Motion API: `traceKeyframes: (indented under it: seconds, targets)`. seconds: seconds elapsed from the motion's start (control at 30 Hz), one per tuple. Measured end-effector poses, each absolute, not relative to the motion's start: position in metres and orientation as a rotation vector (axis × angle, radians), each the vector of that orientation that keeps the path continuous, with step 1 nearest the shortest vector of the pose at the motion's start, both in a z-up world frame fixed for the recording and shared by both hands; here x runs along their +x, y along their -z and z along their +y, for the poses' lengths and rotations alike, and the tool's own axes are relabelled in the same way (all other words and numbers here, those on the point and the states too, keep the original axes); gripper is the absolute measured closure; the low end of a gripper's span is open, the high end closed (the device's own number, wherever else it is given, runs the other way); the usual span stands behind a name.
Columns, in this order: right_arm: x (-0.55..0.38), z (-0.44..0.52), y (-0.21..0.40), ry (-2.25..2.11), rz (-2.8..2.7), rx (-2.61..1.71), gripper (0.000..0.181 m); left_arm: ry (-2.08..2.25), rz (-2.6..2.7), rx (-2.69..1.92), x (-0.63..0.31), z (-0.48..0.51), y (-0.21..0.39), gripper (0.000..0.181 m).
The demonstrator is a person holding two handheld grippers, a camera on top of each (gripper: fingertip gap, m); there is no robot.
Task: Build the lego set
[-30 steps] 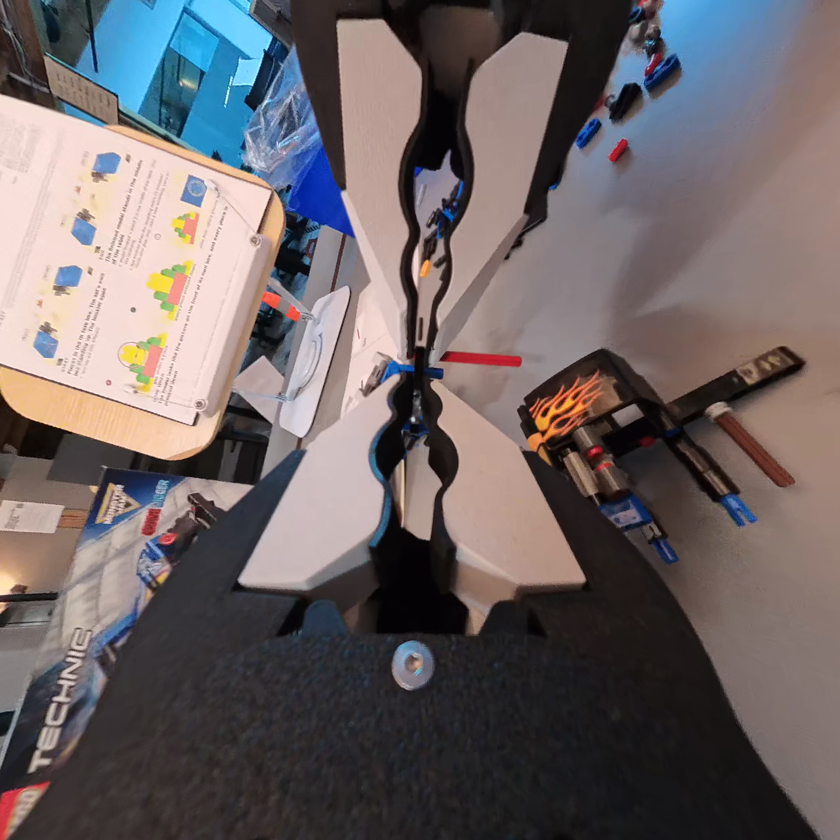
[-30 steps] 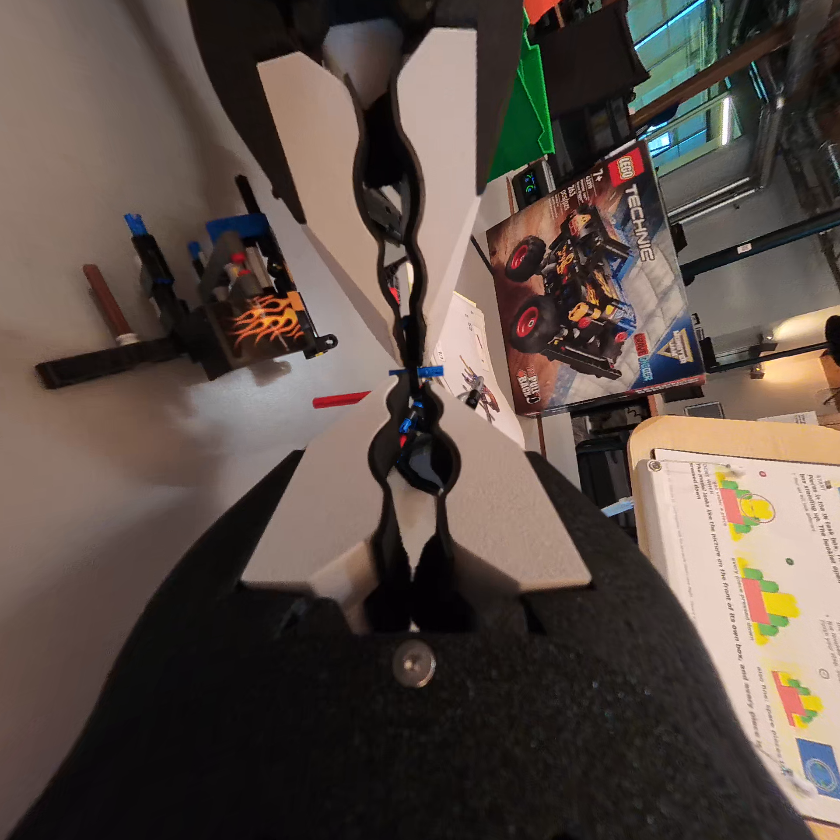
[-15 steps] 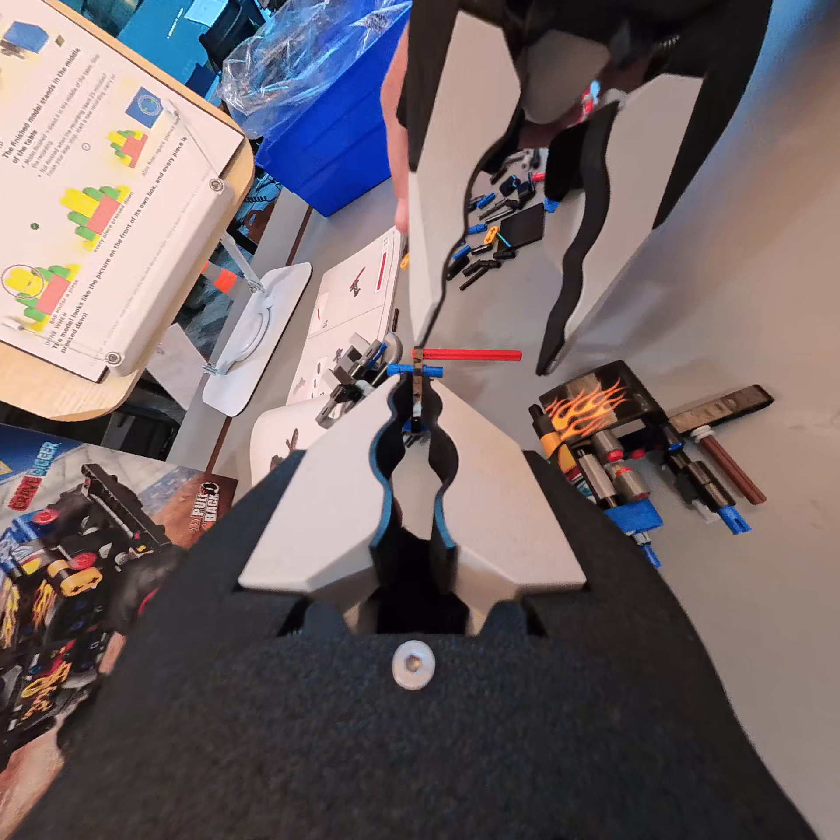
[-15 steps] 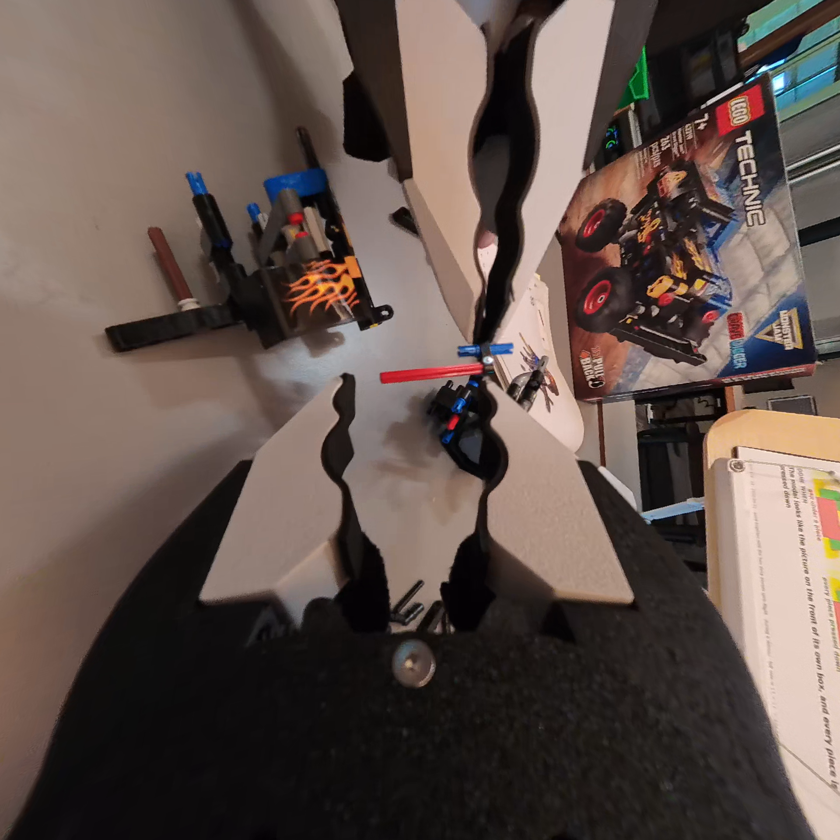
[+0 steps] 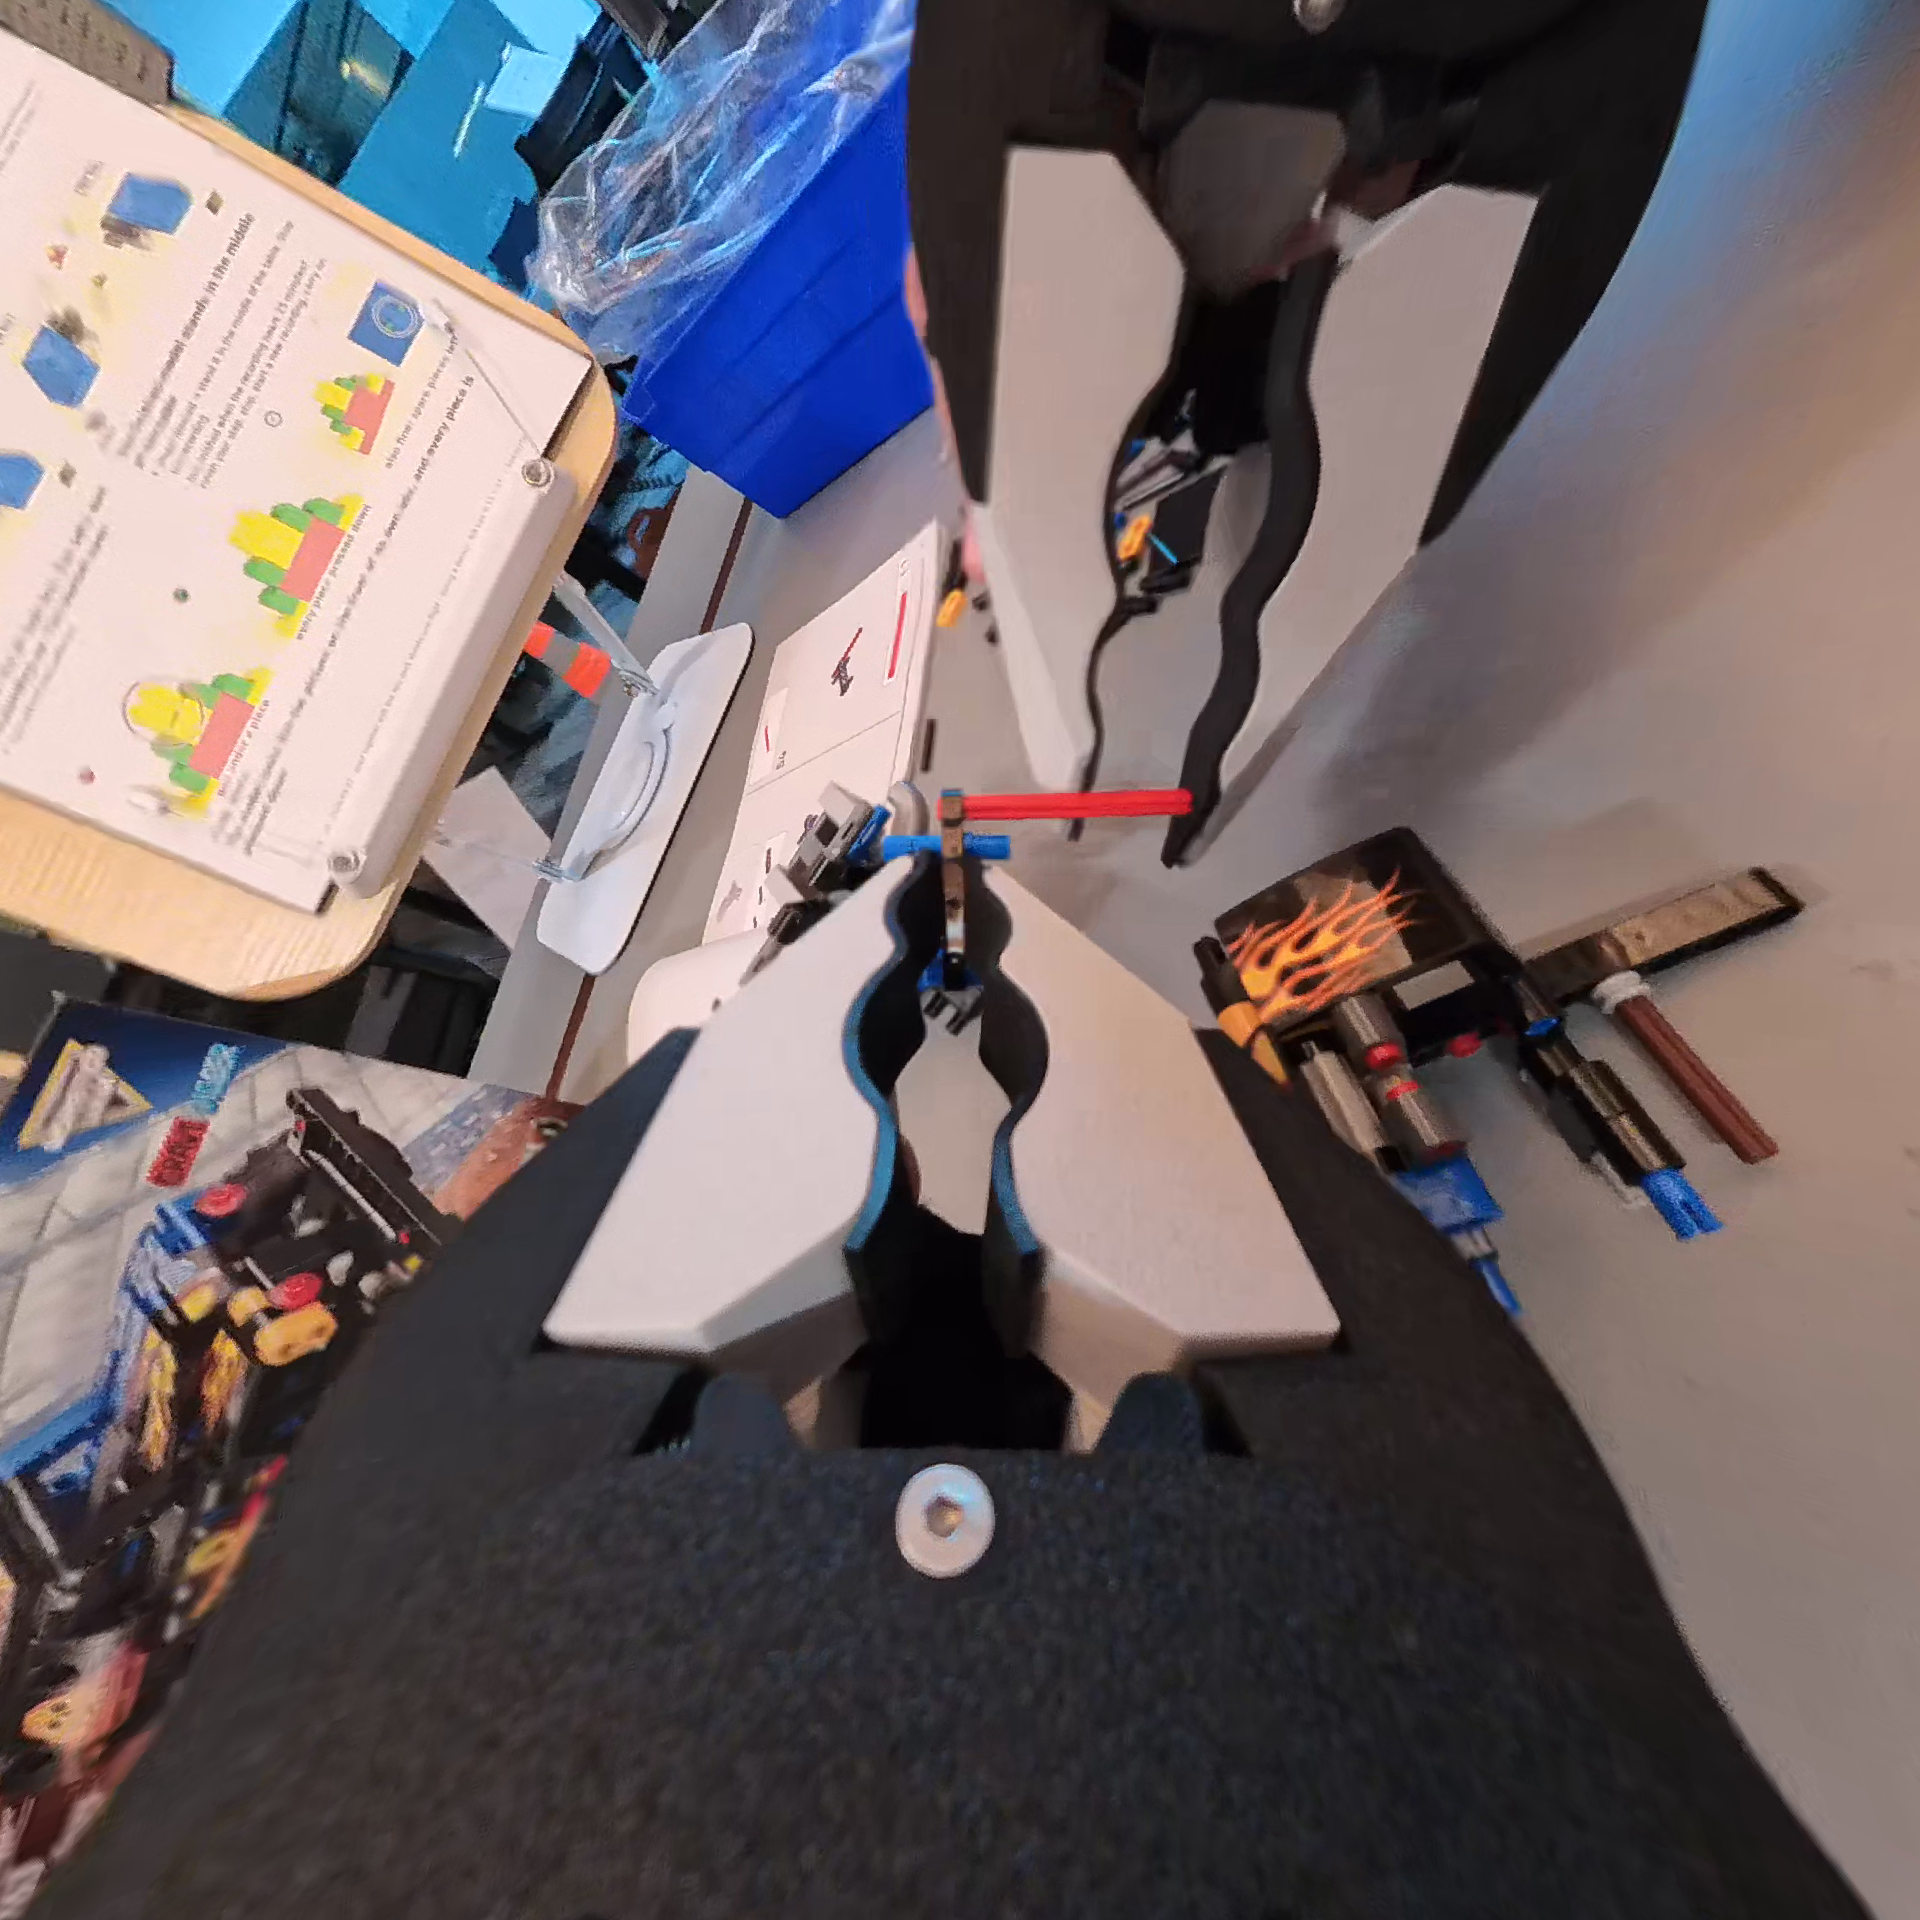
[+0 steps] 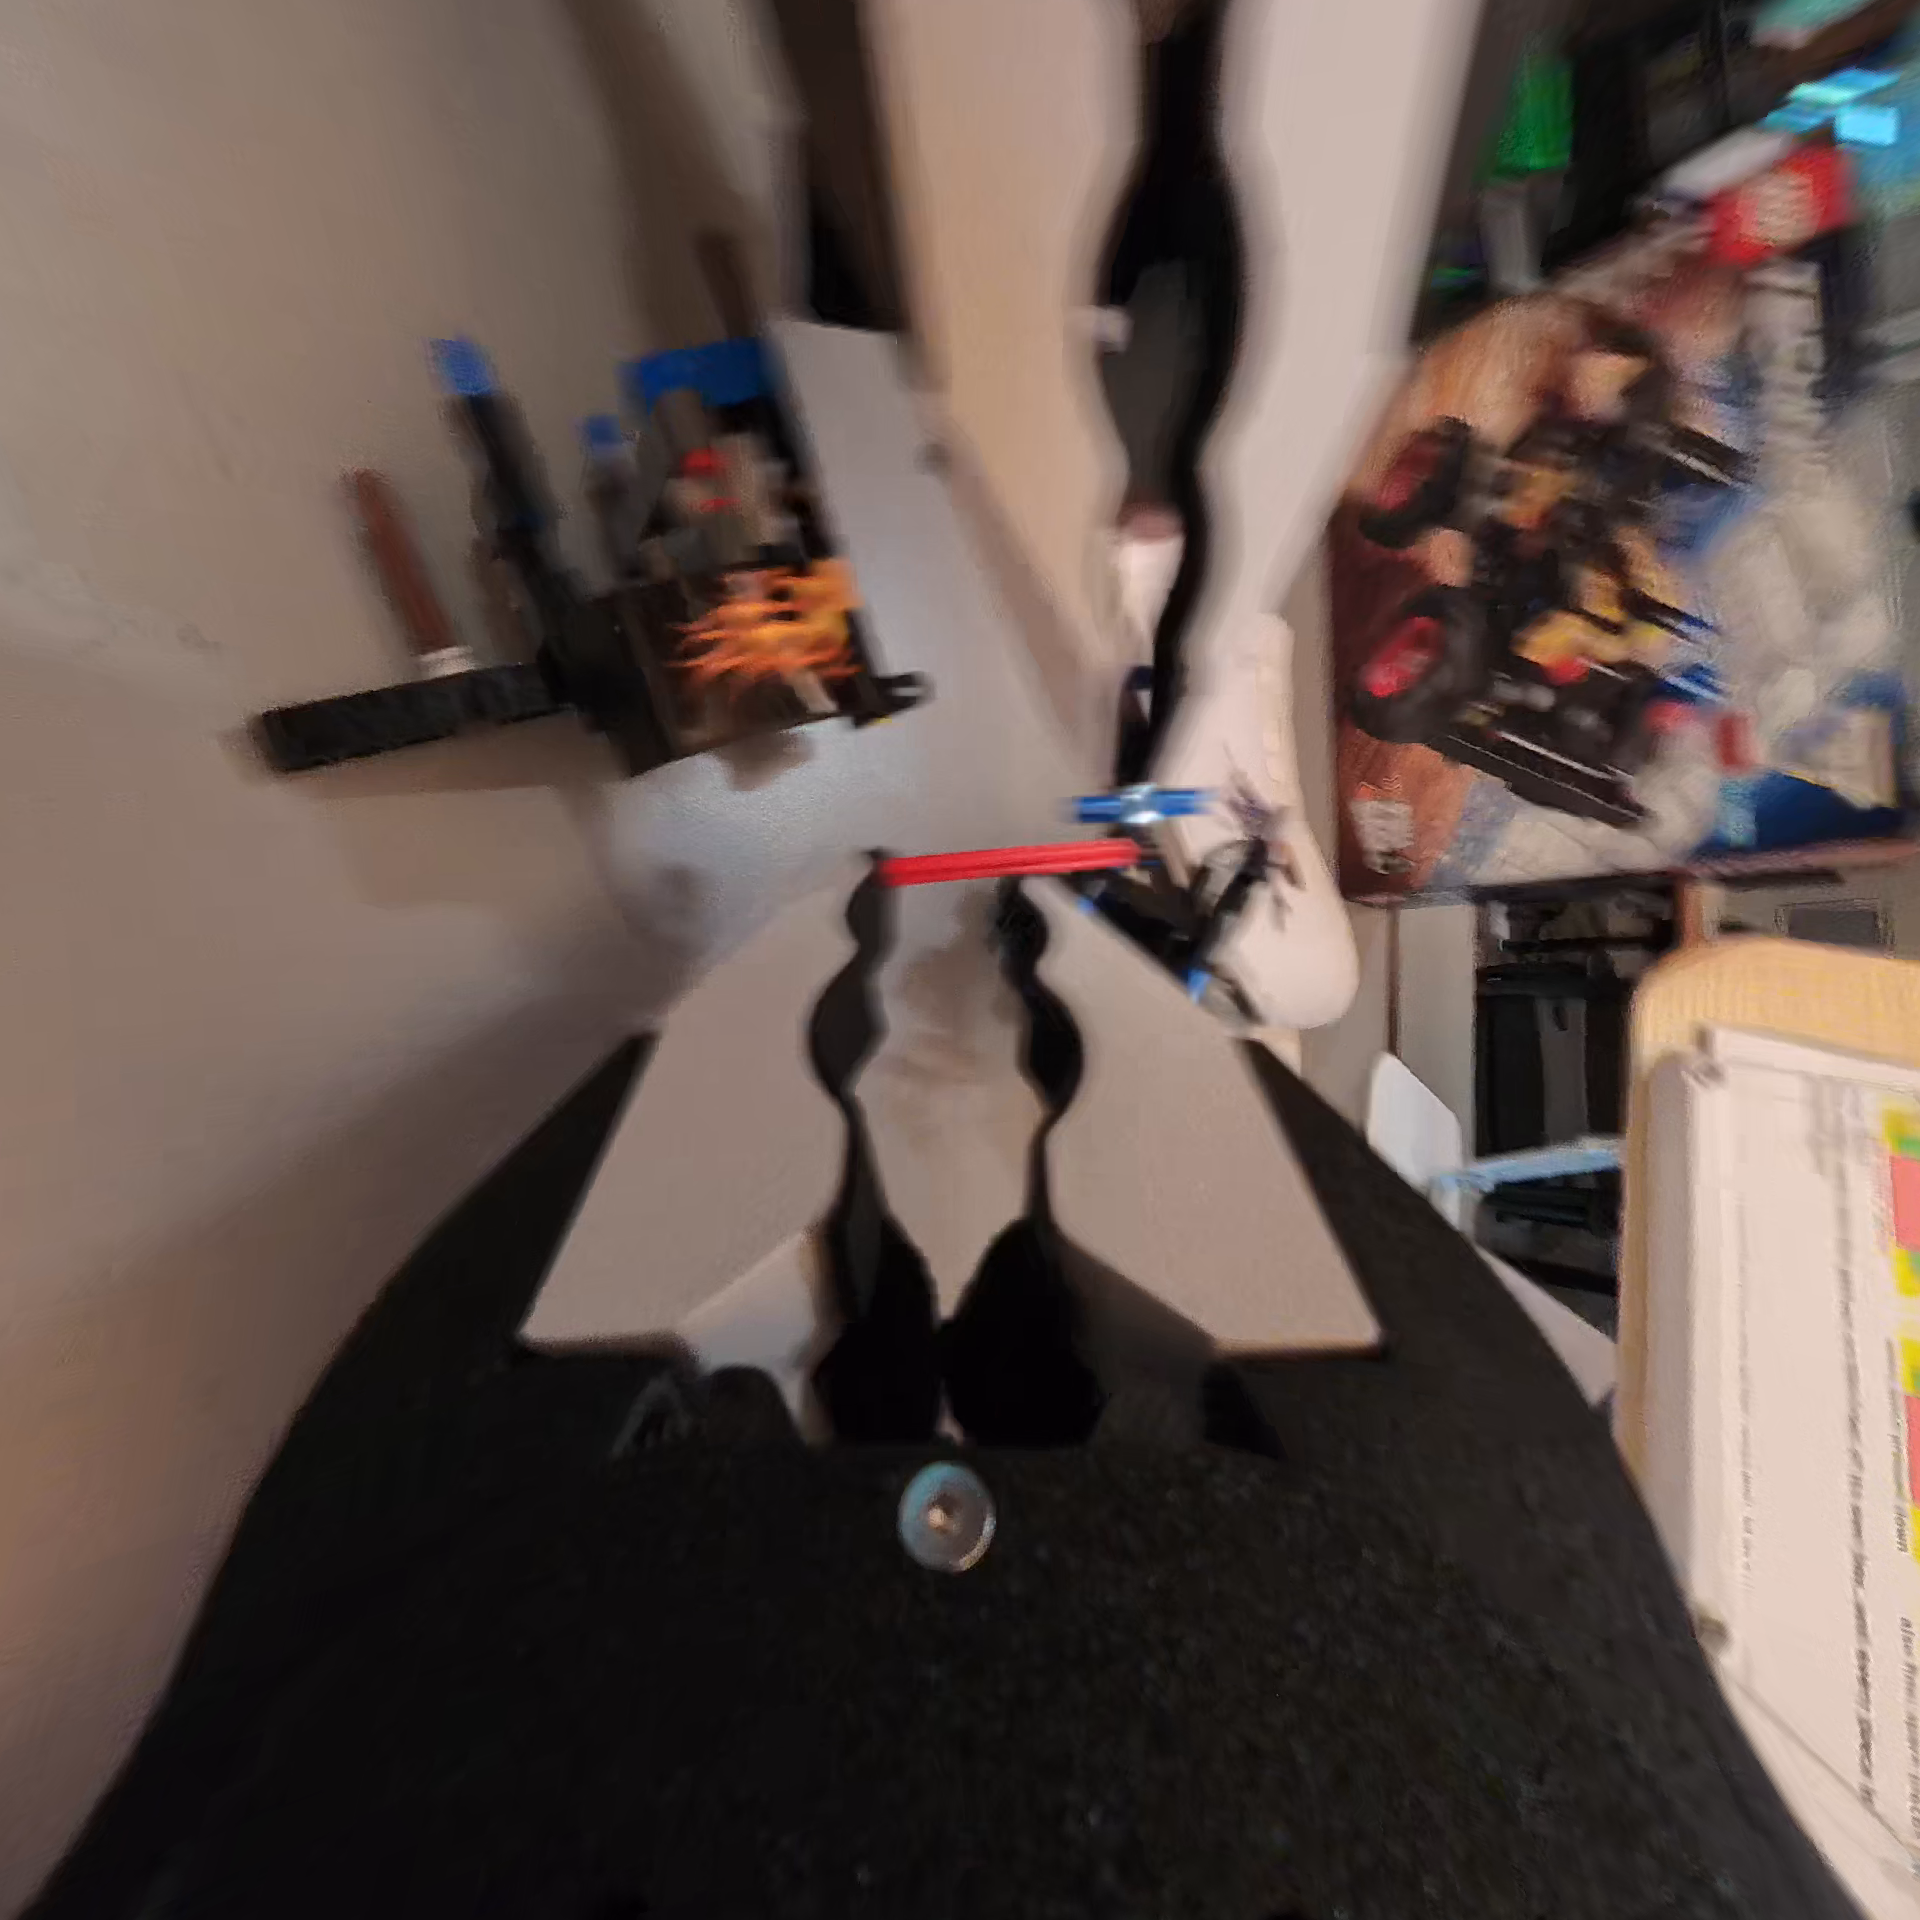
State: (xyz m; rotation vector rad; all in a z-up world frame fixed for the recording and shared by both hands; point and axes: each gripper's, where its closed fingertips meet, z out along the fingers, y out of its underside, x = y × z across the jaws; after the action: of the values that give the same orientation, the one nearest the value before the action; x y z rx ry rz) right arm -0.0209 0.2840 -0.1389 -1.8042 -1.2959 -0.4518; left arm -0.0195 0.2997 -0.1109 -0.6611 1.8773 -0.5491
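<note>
L gripper (image 5: 951, 883) clamped a small black-and-blue sub-assembly (image 5: 954, 935) with red axle (image 5: 1070, 804) at its tips, R gripper (image 6: 951, 894) spread, apparently empty (blurry), flame-panel chassis (image 5: 1351, 966) to L's right only partly built, loose pcs left

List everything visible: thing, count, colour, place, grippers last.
Small assembly: one, black and blue, held by left gripper.
Axle: one, red, sticking sideways from small assembly.
Chassis: one, black with flames, on table.
Rod: one, brown, beside chassis.
Set box: one, multicoloured, left of left gripper.
Booklet: one, white, on table.
Bin: one, blue, beyond table.
Left gripper: one, black and white, jaws shut on small assembly.
Right gripper: one, black and white, jaws open at axle's free end.
</note>
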Motion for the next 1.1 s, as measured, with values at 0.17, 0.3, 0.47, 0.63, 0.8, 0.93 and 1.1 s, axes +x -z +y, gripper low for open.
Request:
traceKeyframes:
  seconds: [0.17, 0.3, 0.47, 0.63, 0.8, 0.93, 1.1]
  targets:
    - [-0.024, 0.287, 0.129, 0.499, -1.259, -1.743, 0.164, 0.546, 1.856, -0.63, -0.023, 0.301, 0.099, 0.179]
    - [-0.018, 0.29, 0.131, 0.479, -1.232, -1.802, 0.13, 0.538, 1.904, -0.595, -0.023, 0.293, 0.111, 0.179]
    - [-0.023, 0.289, 0.14, 0.488, -1.275, -1.815, 0.13, 0.51, 1.915, -0.579, -0.023, 0.289, 0.115, 0.18]
    - [-0.019, 0.29, 0.135, 0.488, -1.247, -1.812, 0.131, 0.511, 1.897, -0.598, -0.022, 0.294, 0.112, 0.179]
    - [-0.018, 0.29, 0.138, 0.496, -1.253, -1.82, 0.132, 0.5, 1.903, -0.595, -0.022, 0.293, 0.114, 0.179]
    - [-0.017, 0.29, 0.138, 0.519, -1.262, -1.815, 0.132, 0.499, 1.901, -0.594, -0.022, 0.293, 0.114, 0.179]
    - [-0.017, 0.289, 0.139, 0.55, -1.273, -1.812, 0.133, 0.497, 1.898, -0.592, -0.022, 0.292, 0.114, 0.179]
